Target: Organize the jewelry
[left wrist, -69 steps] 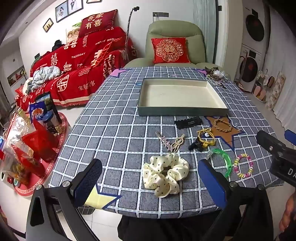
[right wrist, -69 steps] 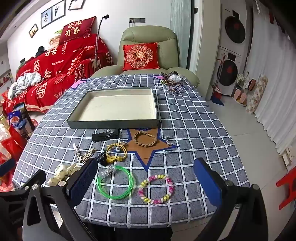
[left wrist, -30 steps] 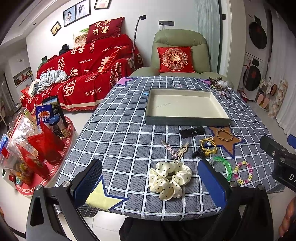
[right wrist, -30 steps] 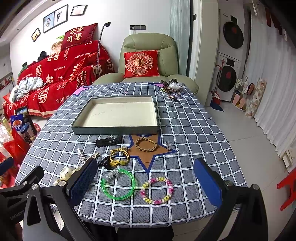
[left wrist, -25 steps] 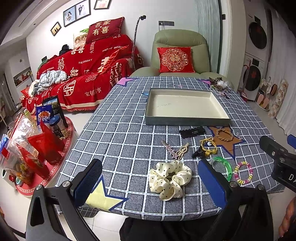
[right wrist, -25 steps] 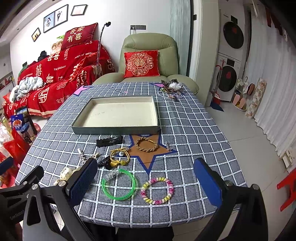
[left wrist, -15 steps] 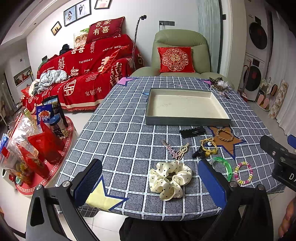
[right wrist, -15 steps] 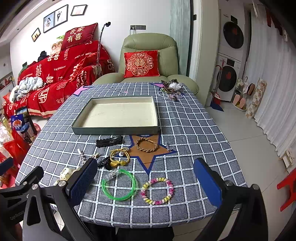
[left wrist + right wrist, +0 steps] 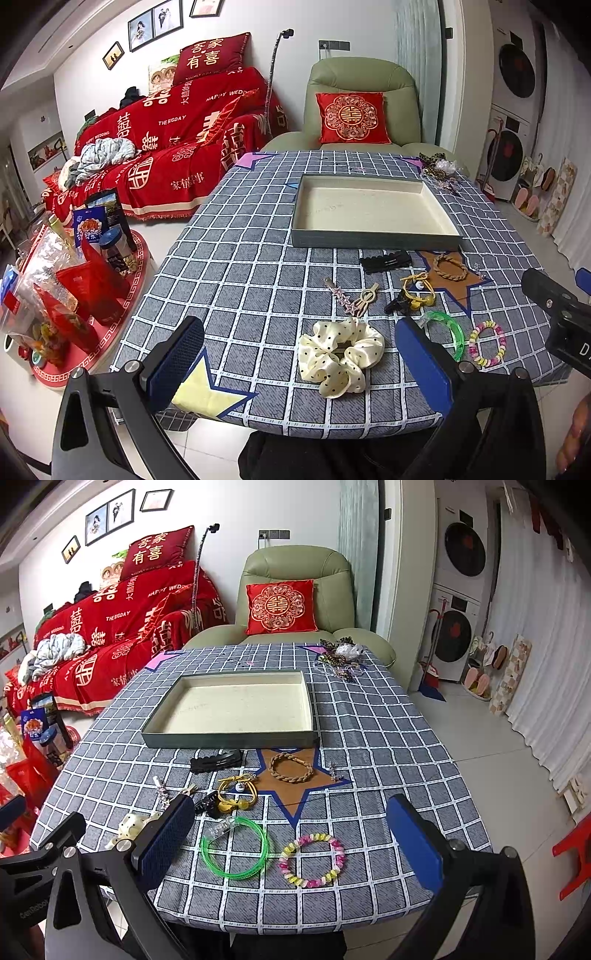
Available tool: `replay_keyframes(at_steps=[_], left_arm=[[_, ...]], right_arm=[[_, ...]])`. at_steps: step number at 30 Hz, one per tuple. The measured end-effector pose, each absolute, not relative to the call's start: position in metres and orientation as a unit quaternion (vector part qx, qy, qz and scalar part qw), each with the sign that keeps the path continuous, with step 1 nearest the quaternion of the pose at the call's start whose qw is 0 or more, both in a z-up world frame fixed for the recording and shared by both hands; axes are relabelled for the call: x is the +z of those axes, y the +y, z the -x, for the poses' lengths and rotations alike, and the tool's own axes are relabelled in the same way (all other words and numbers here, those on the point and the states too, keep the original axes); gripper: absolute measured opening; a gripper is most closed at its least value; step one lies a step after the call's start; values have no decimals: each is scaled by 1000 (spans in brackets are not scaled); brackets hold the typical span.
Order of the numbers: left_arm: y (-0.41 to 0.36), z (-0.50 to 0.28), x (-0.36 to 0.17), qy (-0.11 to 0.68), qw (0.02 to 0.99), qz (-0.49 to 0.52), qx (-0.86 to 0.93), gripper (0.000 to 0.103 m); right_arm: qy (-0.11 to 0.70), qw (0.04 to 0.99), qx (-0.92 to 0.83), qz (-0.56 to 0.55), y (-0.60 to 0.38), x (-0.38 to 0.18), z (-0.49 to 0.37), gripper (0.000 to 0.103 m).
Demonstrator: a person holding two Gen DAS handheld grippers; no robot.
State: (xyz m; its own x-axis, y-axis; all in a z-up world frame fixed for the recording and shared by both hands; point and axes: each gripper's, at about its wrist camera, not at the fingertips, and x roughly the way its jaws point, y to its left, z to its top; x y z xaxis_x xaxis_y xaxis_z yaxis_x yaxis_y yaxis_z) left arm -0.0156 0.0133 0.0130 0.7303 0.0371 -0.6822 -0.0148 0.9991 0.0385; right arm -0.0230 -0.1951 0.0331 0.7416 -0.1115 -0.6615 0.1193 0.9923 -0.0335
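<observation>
While the shallow grey tray at the middle of the checked table holds nothing, every piece of jewelry lies outside it, so the sorting appears not to have begun. Both claws hang spread and empty above the near edge: the left claw frames a cream polka-dot scrunchie, and the right claw frames a green bangle and a pink-and-yellow bead bracelet lying just beside it. Between these and the tray sit a yellow hair tie touching a small black clip, a braided brown bracelet on a brown star patch, a black hair clip close to the tray's front wall, and two slim hairpins near the scrunchie. A tangled heap of further pieces waits at the far right corner, well apart from the rest. Judging by this layout, the whole job remains: each item must be lifted into the tray.
</observation>
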Motion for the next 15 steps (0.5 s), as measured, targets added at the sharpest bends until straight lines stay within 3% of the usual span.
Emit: replay_keyframes(at_steps=[15], left_arm=[[14,16,12,368,930,-15,14,103]], right_arm=[[355,933,-63,-7,-197,32,25,103]])
